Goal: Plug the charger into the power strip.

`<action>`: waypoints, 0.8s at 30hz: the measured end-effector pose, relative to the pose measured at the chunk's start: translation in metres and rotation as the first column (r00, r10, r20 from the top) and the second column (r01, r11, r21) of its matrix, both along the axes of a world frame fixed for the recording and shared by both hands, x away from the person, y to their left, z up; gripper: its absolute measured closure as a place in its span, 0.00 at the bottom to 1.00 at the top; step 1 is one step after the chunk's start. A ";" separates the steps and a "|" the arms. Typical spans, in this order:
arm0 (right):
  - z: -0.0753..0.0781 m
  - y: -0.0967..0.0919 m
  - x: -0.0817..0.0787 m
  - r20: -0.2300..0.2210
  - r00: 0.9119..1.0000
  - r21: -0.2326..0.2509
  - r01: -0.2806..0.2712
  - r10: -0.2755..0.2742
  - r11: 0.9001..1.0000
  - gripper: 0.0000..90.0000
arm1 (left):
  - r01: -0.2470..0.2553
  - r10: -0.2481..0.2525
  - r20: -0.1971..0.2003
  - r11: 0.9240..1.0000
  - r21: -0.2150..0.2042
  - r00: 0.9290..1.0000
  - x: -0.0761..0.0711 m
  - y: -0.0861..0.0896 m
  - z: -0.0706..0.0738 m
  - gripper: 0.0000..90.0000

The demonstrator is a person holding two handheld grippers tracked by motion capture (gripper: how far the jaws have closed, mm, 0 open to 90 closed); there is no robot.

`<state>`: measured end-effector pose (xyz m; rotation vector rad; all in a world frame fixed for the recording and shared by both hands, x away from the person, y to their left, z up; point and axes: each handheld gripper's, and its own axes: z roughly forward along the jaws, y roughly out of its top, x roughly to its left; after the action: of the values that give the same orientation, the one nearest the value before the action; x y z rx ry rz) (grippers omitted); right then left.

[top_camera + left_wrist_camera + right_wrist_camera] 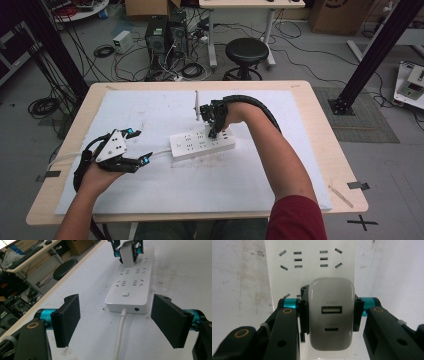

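The USB charger (330, 315), a white block with two ports on its face, stood on the power strip (202, 143) near the middle of the table (320, 150), at about 1 o'clock from the person's seat. The risk, as I judged it, lay in the strip being unrestrained: with nothing pinning it, a push or pull on the charger could drag or tip the whole strip, or a crooked angle could leave the prongs short of their slots. The strip's white cable (121, 330) ran back toward the left side and might snag too. Nearest, at 10 o'clock, the left tool (140, 148) hovered with its jaws spread wide and nothing between them, its pads (68, 320) standing either side of the strip's cable end without touching it. Farther off, the right tool (214, 131) pointed down and clamped the charger by its two flanks, directly over the strip's sockets.
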<state>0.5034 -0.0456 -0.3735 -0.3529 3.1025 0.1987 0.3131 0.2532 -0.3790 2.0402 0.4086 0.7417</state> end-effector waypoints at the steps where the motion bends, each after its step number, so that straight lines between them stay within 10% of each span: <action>1: 0.000 -0.001 0.000 0.002 1.000 0.006 0.000 0.000 1.000 0.70 | -0.001 0.001 -0.002 1.000 0.001 1.000 0.000 0.001 0.000 0.26; 7: 0.000 -0.004 -0.001 0.045 0.999 0.039 0.029 -0.031 0.999 0.46 | -0.009 0.009 -0.002 1.000 0.000 1.000 0.000 0.005 0.000 0.26; 14: 0.032 -0.030 -0.019 0.040 0.988 0.255 0.133 -0.148 0.958 0.40 | 0.001 -0.001 0.008 1.000 -0.010 1.000 0.004 0.005 0.009 0.26; 21: 0.053 -0.057 -0.044 -0.009 0.960 0.447 0.255 -0.281 0.857 0.29 | 0.025 -0.025 -0.002 0.999 -0.033 1.000 0.008 0.004 0.014 0.26; 24: 0.059 -0.070 -0.055 -0.023 0.937 0.518 0.309 -0.349 0.798 0.24 | 0.040 -0.040 -0.003 0.998 -0.046 0.999 0.011 0.005 0.017 0.26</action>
<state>0.4485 -0.1156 -0.3149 0.1931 2.8109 0.9527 0.3239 0.2578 -0.3617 2.0016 0.3822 0.6984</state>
